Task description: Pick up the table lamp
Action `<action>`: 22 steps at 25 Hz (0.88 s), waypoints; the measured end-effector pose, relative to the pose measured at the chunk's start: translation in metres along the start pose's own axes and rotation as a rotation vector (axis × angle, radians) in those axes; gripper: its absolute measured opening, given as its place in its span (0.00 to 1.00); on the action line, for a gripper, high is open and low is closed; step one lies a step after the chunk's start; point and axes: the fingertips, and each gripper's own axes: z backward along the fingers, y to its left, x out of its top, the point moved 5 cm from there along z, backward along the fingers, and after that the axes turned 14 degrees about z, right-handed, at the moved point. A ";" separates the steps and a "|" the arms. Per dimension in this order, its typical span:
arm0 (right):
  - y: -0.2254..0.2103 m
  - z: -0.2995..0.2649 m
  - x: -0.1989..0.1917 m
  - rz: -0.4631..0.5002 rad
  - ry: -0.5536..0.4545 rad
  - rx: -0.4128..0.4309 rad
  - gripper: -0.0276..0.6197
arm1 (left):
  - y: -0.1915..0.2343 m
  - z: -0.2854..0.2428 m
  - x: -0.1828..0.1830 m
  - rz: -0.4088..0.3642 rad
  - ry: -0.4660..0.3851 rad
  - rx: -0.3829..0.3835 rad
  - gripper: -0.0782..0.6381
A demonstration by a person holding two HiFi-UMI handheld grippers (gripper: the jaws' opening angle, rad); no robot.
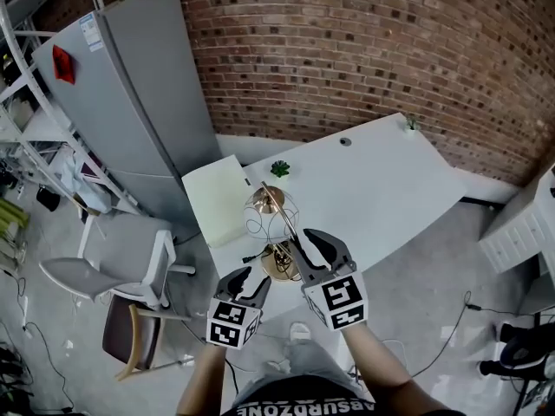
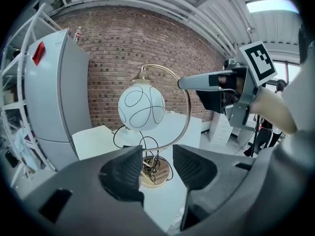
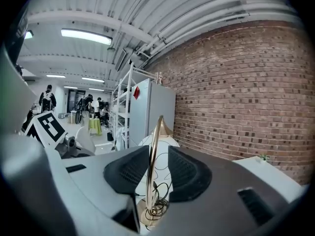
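Lamp (image 1: 271, 213): stood upright on the near left corner of the table. A white globe (image 2: 141, 107) lined in black is hung from a gold arc (image 3: 153, 161) over a round gold base (image 1: 282, 265).

Wall (image 1: 364, 50): red brick, set along the far side.

Fridge (image 1: 130, 102): grey, tall, placed at far left against the wall, with a red tag fixed high on its side.

Table (image 1: 381, 189): white, angled, run from near left to far right.

Chair (image 1: 130, 267): grey, placed on the floor just left of the table's near end.

Slab (image 1: 217, 199): pale, flat, laid on the table's left edge, just left of the lamp.

Right gripper (image 1: 314, 239): held at the lamp's near right side. Its jaws are parted round the arc, which is seen between them with a gap left on the right pad's side; no clamp is made.

Left gripper (image 1: 250, 277): held near and left of the base, apart from it. Its jaws are spread, and nothing is held between them.

Cord (image 2: 150, 163): black, coiled on the base.

Plant (image 1: 279, 169): small, green, set on the table beyond the lamp.
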 end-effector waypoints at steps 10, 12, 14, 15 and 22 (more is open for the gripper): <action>0.004 -0.007 -0.001 0.084 0.016 0.116 0.13 | 0.006 -0.017 -0.002 0.030 0.024 0.060 0.35; 0.001 -0.006 -0.001 0.087 0.022 0.137 0.13 | 0.006 -0.020 -0.001 0.040 0.020 0.062 0.35; -0.005 -0.005 -0.002 0.085 0.021 0.152 0.13 | 0.006 -0.024 0.000 0.052 0.017 0.067 0.35; -0.009 -0.004 -0.003 0.088 0.026 0.146 0.12 | 0.006 -0.026 0.000 0.057 0.017 0.072 0.35; -0.048 0.001 -0.018 0.103 0.048 0.129 0.09 | 0.014 -0.039 -0.012 0.084 0.045 0.119 0.35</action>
